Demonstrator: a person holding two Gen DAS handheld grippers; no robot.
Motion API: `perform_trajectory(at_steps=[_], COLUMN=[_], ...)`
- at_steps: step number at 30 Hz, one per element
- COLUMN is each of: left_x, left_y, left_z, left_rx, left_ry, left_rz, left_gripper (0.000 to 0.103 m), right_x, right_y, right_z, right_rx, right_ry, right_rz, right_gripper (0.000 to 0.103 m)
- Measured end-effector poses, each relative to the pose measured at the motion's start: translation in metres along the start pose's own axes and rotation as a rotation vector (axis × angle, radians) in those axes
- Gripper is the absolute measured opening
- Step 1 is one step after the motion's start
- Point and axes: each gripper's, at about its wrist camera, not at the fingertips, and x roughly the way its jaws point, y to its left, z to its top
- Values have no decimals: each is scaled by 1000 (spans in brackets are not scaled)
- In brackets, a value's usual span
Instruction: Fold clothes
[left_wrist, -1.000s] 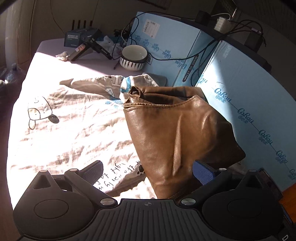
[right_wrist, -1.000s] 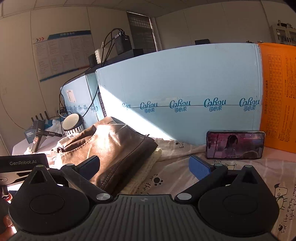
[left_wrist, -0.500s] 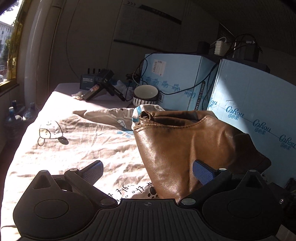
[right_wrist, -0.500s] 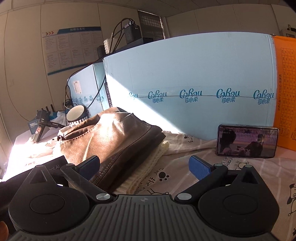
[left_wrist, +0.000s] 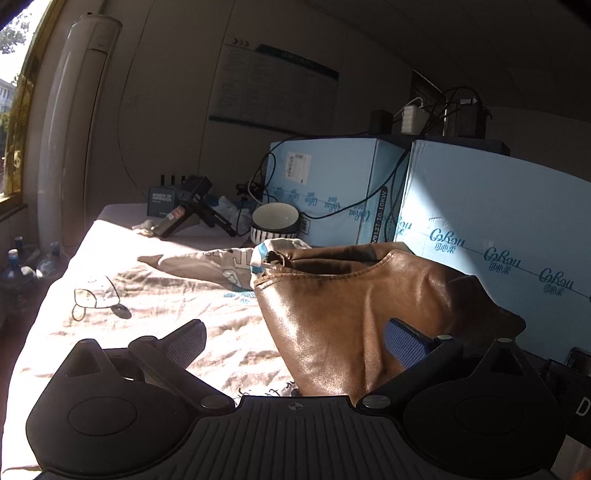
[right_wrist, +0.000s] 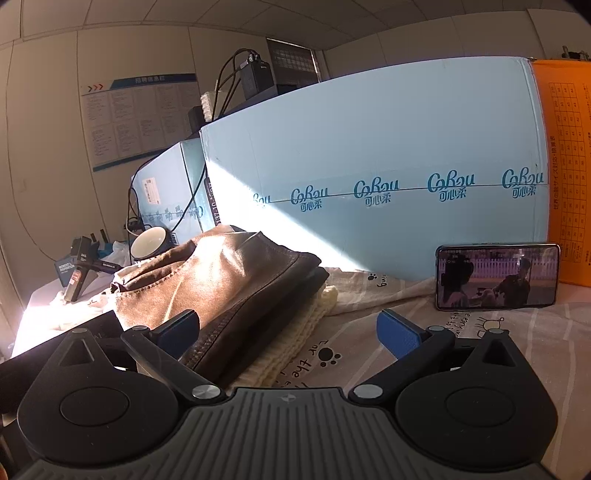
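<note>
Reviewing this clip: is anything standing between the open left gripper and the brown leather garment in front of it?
Nothing visible does. The left gripper is open, and the brown leather garment rises directly ahead between its spread fingers. The patterned cloth and bowl lie farther back, beyond the garment.

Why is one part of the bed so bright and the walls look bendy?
Left wrist view: sun from the window washes out the cartoon-print sheet and glints on the brown leather garment. Right wrist view: the fisheye lens bends the pale blue cardboard box.
</note>
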Motion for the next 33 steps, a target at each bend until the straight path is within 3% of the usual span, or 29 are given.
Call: perform_trajectory(at_steps=[33], left_x=[1], left_y=[0], left_z=[-2], left_rx=[8], left_ry=[4], left_rz=[1], left_gripper=[103], right_x=[2], right_y=[-2], right_z=[-1], right_rx=[7], right_ry=[11], right_rz=[5], right_gripper=[103])
